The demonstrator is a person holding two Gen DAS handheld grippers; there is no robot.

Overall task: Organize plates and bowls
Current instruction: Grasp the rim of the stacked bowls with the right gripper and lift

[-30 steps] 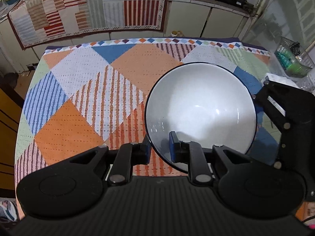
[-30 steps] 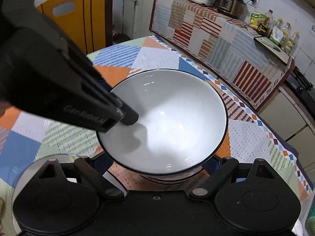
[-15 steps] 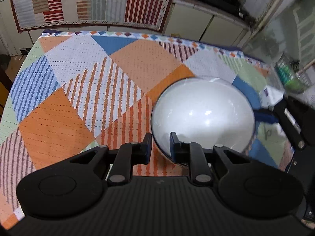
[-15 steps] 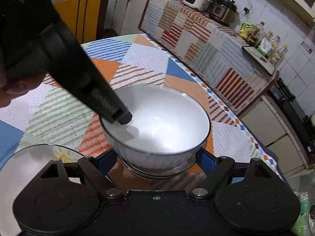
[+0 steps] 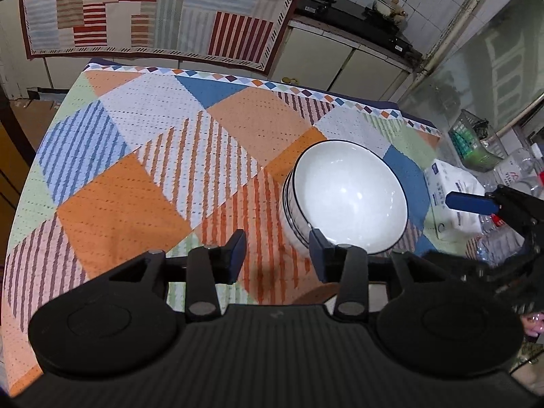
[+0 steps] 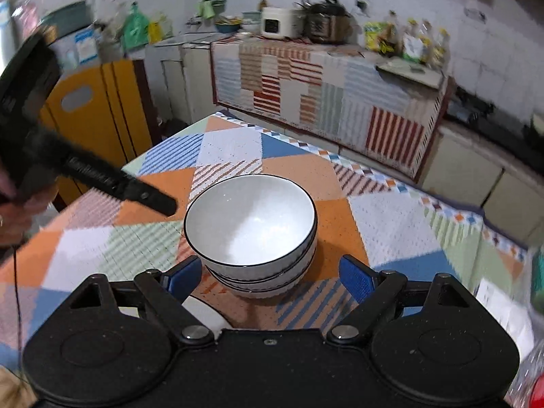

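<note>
Now, through your left camera, your left gripper (image 5: 275, 255) is opening, empty, its right finger beside the stacked bowls (image 5: 346, 197) on the tablecloth (image 5: 119, 204). Through your right camera, your right gripper (image 6: 268, 277) gapes near the stack, clear of it.

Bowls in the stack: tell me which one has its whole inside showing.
The top bowl: its white interior is fully visible inside the dark rim, while the bowls nested beneath show only rim edges.

Dim, fisheye-warped — edges perhaps motion-blurred.
</note>
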